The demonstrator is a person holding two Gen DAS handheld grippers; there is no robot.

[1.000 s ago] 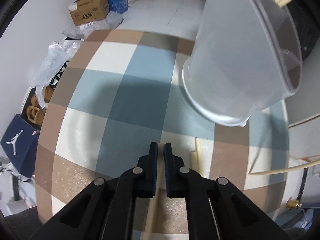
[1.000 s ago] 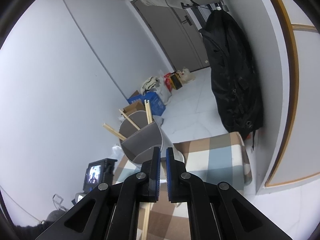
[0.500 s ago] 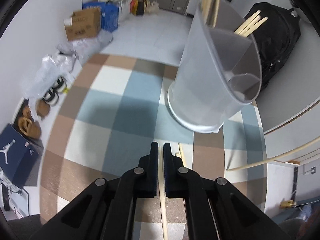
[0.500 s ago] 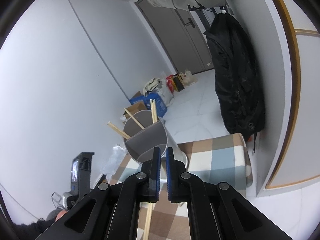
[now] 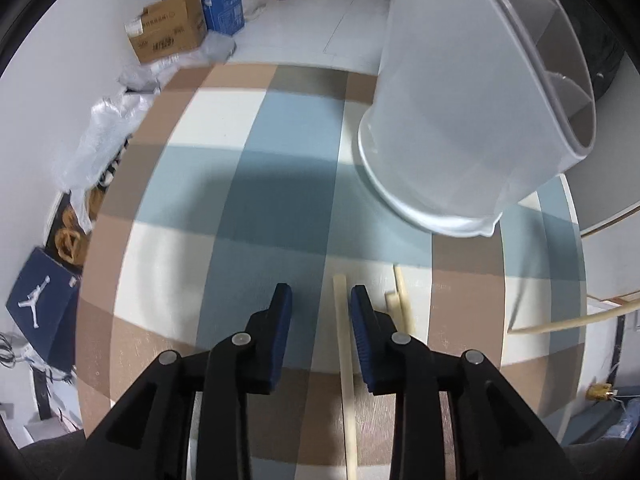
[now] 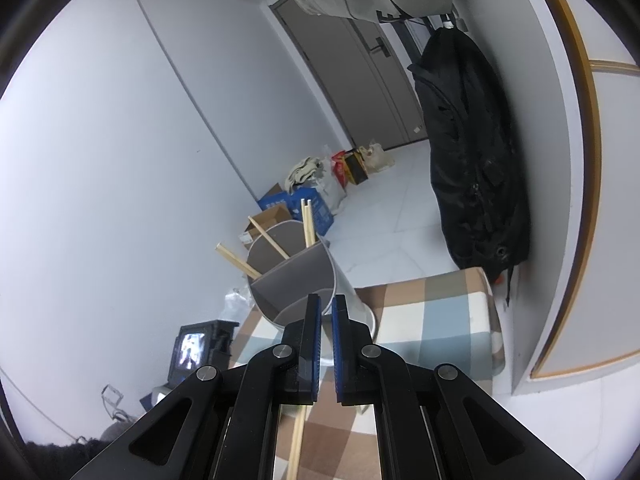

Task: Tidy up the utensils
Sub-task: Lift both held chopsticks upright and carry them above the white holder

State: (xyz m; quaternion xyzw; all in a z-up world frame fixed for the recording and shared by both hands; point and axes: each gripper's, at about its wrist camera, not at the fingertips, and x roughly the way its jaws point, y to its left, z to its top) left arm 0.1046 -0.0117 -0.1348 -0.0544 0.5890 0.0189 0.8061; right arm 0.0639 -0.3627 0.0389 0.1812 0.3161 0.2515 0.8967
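A translucent grey divided utensil holder (image 5: 472,112) stands on the checked tablecloth (image 5: 240,208), ahead and right of my left gripper (image 5: 321,300). That gripper is open and low over the cloth, with a pale wooden chopstick (image 5: 344,356) lying between its fingers close to the right one. More chopsticks (image 5: 400,304) lie just right of it. In the right wrist view the holder (image 6: 296,272) has several chopsticks (image 6: 307,224) standing in it. My right gripper (image 6: 326,308) is shut and empty, raised above the table behind the holder.
Another chopstick (image 5: 568,322) lies at the table's right edge. Cardboard and blue boxes (image 5: 172,32) and plastic bags (image 5: 104,132) sit on the floor beyond the table. A black backpack (image 6: 472,168) hangs on the wall at right. One chopstick (image 6: 297,440) lies on the cloth under the right gripper.
My left gripper has opened and dropped closer to the cloth, with a chopstick now between its fingers. The right gripper has stayed shut and barely moved.
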